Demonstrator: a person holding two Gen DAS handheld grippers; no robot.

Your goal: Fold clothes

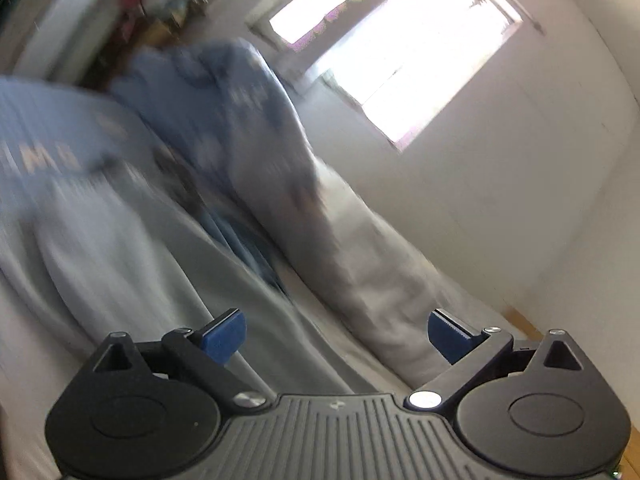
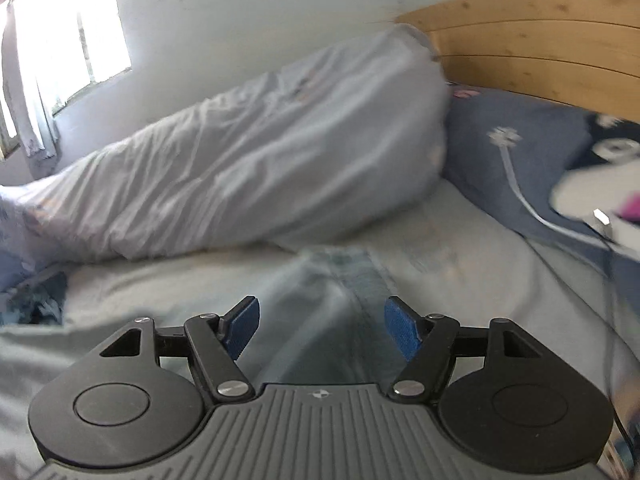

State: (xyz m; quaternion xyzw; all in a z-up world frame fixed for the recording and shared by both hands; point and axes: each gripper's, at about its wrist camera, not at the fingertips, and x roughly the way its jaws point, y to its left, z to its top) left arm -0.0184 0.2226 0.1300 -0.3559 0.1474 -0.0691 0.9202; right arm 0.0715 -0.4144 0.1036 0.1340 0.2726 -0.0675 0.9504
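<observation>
Item one: a pale grey-blue garment of soft ribbed cloth (image 1: 132, 240), with faded pale lettering across it, blurred in my left view. It lies spread on the bed, ahead and to the left of my left gripper (image 1: 336, 334), running down under that gripper's left finger (image 1: 224, 334). No cloth sits between the blue pads; my left jaws stand wide apart and empty.

Item two: a light blue strip of the same sort of cloth (image 2: 340, 280), seen from my right wrist. It lies flat on the bed, directly ahead of my right gripper (image 2: 322, 328) and passing beneath the gap between its blue pads. The pads (image 2: 402, 330) do not press on it; my right jaws are parted, holding nothing.

Item three: the pale grey bedsheet (image 2: 460, 248) beneath both pieces.

Item four: a long rolled duvet in pale grey-white cotton (image 2: 248, 164), lying across the bed beyond the cloth, one end against the headboard.

Item five: a slate-blue pillow with a flower print (image 2: 508, 148), right of the duvet.

Item six: a curved pale wooden headboard (image 2: 540, 48).

Item seven: a bright window (image 1: 396, 52) in a white wall.
</observation>
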